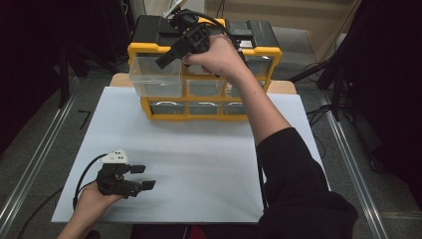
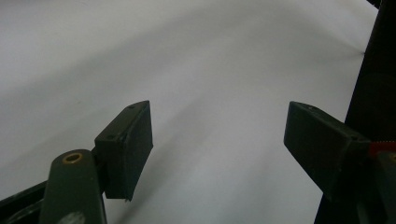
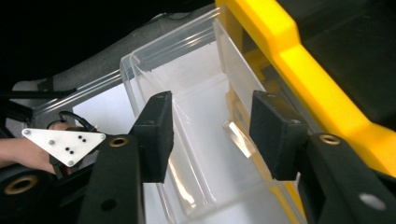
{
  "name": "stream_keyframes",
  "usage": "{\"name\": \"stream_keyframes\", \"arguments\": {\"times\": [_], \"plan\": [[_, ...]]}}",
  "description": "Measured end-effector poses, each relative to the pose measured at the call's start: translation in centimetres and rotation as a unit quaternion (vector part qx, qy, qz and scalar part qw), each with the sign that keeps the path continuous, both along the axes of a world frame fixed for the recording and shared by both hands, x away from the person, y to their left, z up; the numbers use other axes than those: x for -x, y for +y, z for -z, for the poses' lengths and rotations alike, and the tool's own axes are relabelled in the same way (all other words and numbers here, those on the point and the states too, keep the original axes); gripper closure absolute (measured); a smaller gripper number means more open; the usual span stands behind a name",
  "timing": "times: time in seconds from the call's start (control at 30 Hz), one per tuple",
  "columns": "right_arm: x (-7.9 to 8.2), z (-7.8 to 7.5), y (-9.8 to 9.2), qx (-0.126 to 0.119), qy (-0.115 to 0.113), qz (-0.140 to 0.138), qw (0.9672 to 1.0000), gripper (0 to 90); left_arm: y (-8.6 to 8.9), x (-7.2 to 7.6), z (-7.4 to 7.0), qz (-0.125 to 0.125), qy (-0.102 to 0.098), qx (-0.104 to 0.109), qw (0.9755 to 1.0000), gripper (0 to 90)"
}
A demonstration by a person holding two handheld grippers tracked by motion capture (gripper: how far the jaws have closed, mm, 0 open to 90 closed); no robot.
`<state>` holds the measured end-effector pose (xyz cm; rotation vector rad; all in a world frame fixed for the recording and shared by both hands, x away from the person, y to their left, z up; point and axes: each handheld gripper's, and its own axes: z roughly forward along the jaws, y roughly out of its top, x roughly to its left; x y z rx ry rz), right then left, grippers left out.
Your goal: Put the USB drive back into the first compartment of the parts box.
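Half-open right hand-held gripper (image 3: 210, 135) hovers over clear drawer (image 3: 196, 140), empty.

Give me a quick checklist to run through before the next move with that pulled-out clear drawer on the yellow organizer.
1. Clear drawer pulled out of the yellow organizer: ok, the top left one stands well out of its slot.
2. Right tongs over the drawer: ok, jaws apart above its open top, nothing between them.
3. Drawer contents: ok, it looks empty in the right gripper view.
4. Left tongs out of the way: ok, open, low over the white sheet, apart from the organizer.
5. Other drawers pushed in: ok, fronts look flush in the high view.
6. Organizer steady on the table: cannot tell.
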<state>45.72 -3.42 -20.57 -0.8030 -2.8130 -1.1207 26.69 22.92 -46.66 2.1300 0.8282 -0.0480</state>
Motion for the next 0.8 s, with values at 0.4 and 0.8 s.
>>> {"name": "stream_keyframes", "arguments": {"times": [0.4, 0.8], "plan": [[1.6, -0.6, -3.8, -0.013, -0.007, 0.017, 0.9998, 32.3, 0.0, 0.0, 0.0, 0.001, -0.002, -0.004, 1.0000, 24.7], [3.1, 1.1, -7.0, -0.013, -0.042, 0.027, 0.9987, 21.4, 0.1, 0.0, 0.1, -0.005, -0.001, -0.003, 1.0000, 24.7]]}}
